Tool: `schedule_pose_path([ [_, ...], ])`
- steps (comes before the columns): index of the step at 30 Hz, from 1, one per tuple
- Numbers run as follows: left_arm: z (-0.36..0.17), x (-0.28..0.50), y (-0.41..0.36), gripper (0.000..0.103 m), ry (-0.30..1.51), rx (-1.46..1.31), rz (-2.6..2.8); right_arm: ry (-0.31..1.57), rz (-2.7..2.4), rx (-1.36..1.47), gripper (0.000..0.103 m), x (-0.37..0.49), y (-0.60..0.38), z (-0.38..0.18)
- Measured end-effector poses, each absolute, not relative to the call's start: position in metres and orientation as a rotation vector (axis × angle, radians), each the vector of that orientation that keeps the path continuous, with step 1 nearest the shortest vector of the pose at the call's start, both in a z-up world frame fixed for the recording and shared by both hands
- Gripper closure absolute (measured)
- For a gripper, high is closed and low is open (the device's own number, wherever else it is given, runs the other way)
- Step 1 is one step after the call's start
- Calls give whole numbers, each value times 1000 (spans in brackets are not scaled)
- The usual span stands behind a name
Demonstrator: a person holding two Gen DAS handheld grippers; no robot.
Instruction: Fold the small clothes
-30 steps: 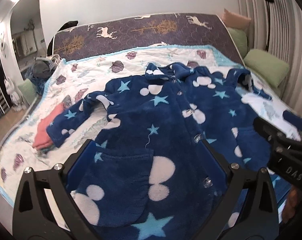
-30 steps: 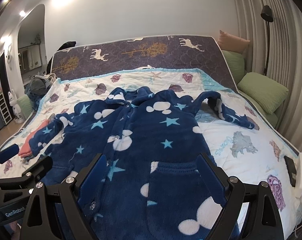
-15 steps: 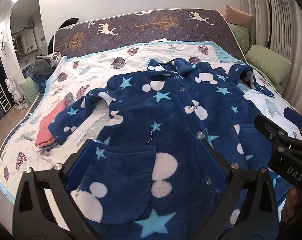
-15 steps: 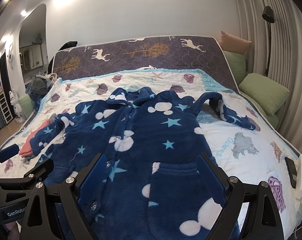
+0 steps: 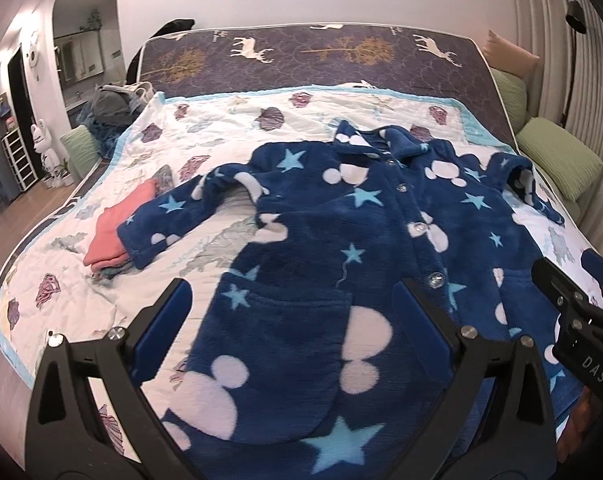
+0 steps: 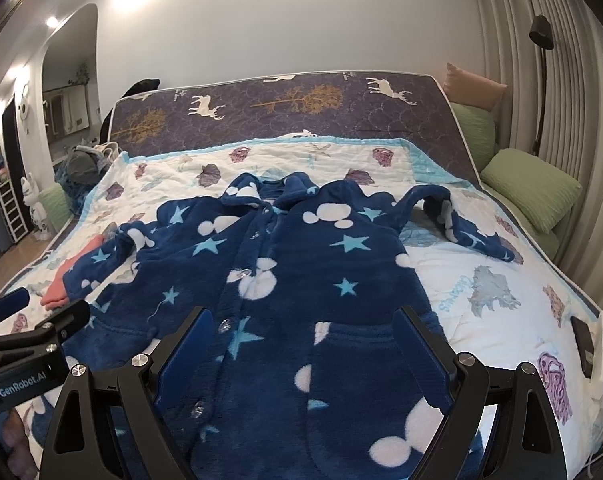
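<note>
Navy fleece robe (image 5: 341,248) lies front-up and spread across the quilt (image 5: 221,128) on the bed, collar toward the headboard, hem nearest both cameras. Pattern: pale blue stars and white three-circle mouse-head shapes. Buttoned down the middle; clear shiny buttons (image 5: 435,279) in a line. Patch pocket on each front panel. Its sleeve on the left of the view reaches out sideways, cuff resting against a small pink folded stack (image 5: 115,228). The other sleeve (image 6: 461,224) is bent and rumpled near the green pillow (image 6: 529,190).

Left gripper (image 5: 291,320): jaws wide apart, hovering over the pocket near the hem, holding nothing. Right gripper (image 6: 301,344): jaws likewise spread, over the other pocket, empty. Each tool shows at the edge of the other's view
</note>
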State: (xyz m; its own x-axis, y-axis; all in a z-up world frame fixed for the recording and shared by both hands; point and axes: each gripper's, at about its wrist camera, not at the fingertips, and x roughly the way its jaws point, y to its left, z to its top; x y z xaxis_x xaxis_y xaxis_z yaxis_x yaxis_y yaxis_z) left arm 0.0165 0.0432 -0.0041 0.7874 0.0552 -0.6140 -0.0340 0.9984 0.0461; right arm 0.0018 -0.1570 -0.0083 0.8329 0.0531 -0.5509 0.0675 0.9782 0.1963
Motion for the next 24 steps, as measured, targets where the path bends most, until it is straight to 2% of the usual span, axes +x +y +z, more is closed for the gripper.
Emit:
schedule_pose_path([
  [24,-11,24,78,3,671,-23,72,585,38,151,10,12,-122,1],
])
